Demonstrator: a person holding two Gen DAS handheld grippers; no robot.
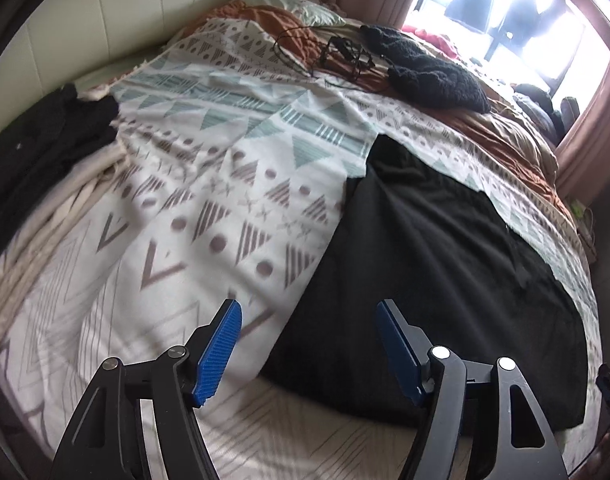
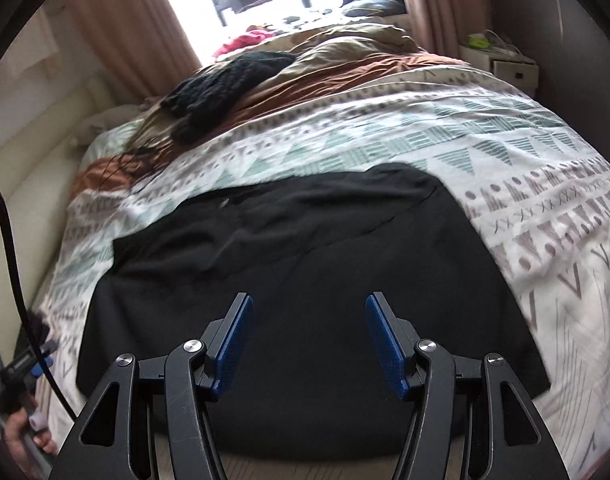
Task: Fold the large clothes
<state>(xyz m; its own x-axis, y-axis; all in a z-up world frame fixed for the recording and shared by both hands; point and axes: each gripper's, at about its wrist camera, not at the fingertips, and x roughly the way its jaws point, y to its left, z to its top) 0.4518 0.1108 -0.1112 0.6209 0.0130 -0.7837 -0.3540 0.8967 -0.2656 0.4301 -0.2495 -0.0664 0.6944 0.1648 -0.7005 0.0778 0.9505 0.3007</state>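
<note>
Daylight from a window [image 1: 501, 4] with pink curtains [image 2: 121, 20] falls across a bed covered by a patterned bedspread [image 1: 209, 184] of white, teal and grey triangles. At far left in the left wrist view, a dark heap of clothing [image 1: 45, 148] lies by the cream padded headboard [image 1: 85, 20]. Moving right, the left gripper [image 1: 309, 312] hangs above the bedspread, its blue pads well apart with nothing between them. Just right of it lies the black garment [image 1: 445, 280], spread flat near the bed's front edge. Further back, a tangle of black cable [image 1: 341, 54] and a dark knitted item [image 1: 429, 76] rest on a rumpled orange-brown sheet [image 1: 289, 28].

In the right wrist view, a hand [image 2: 25, 436] grips the other tool at lower left. The right gripper [image 2: 309, 308] hovers over the black garment [image 2: 305, 248], jaws moderately wide and empty. A small white nightstand [image 2: 505, 64] stands at far right.
</note>
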